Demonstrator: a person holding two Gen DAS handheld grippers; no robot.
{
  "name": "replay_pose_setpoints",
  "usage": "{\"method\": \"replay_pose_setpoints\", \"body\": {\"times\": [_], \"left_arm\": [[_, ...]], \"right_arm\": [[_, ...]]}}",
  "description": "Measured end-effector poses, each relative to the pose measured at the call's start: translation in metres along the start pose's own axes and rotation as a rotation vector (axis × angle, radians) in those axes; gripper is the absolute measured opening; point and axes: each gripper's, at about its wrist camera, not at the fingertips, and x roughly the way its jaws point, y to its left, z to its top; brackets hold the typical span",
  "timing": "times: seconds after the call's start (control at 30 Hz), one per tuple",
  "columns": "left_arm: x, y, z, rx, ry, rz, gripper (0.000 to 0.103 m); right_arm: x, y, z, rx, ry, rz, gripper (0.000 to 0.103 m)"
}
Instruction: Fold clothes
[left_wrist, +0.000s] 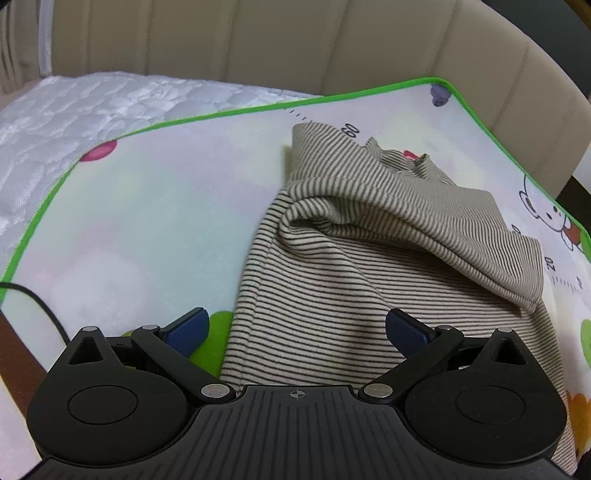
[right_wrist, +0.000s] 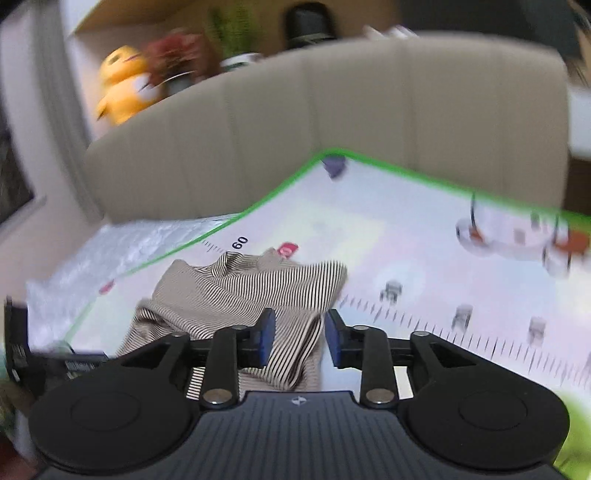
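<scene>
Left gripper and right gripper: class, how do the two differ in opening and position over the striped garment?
The left gripper is spread wide; the right gripper is open too, but narrower. The left gripper is over the striped garment, while the right gripper is at its edge. The left view is sharp, the right blurred. Both have blue pads and hold nothing.

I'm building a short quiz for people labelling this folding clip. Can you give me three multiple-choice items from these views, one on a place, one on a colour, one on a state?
1. Where does the beige-and-black striped knit garment lie?
A. on the cartoon-printed play mat
B. on the beige padded backrest
C. on the floor

2. What colour is the mat's border?
A. red
B. green
C. blue

3. How does the left gripper stand?
A. shut on the garment
B. shut on nothing
C. open wide, holding nothing

Answers:
1 A, the mat's ruler marks and cartoons show around the cloth.
2 B, a green edge runs round the mat.
3 C, its blue pads sit far apart above the fabric.
</scene>
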Motion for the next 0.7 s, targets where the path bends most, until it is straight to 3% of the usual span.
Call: {"method": "replay_pose_setpoints", "body": {"times": [0.07, 0.3, 0.37, 0.43, 0.5, 0.6, 0.7], "left_arm": [[-0.001, -0.004, -0.002, 0.021, 0.0, 0.005, 0.103], [0.0, -0.008, -0.006, 0.038, -0.002, -0.024, 0.103], [0.0, -0.007, -0.006, 0.031, -0.002, -0.046, 0.103], [-0.001, -0.006, -0.005, 0.022, -0.006, -0.064, 0.103], [-0.001, -0.006, -0.003, 0.018, -0.015, -0.081, 0.103], [0.003, -0.008, -0.001, 0.02, -0.015, -0.082, 0.103], [0.007, -0.006, -0.001, 0.034, -0.005, -0.052, 0.103]], "right_arm": [[-0.001, -0.013, -0.011, 0.089, 0.041, -0.004, 0.039], [0.09, -0.008, -0.025, 0.149, 0.134, -0.111, 0.045], [0.113, 0.0, -0.027, 0.116, 0.175, -0.131, 0.012], [0.115, 0.026, -0.009, -0.021, 0.129, -0.125, 0.009], [0.104, 0.053, 0.022, -0.123, 0.026, -0.084, 0.007], [0.089, 0.078, 0.07, -0.178, -0.108, -0.03, 0.007], [0.086, 0.082, 0.098, -0.191, -0.18, -0.025, 0.006]]}}
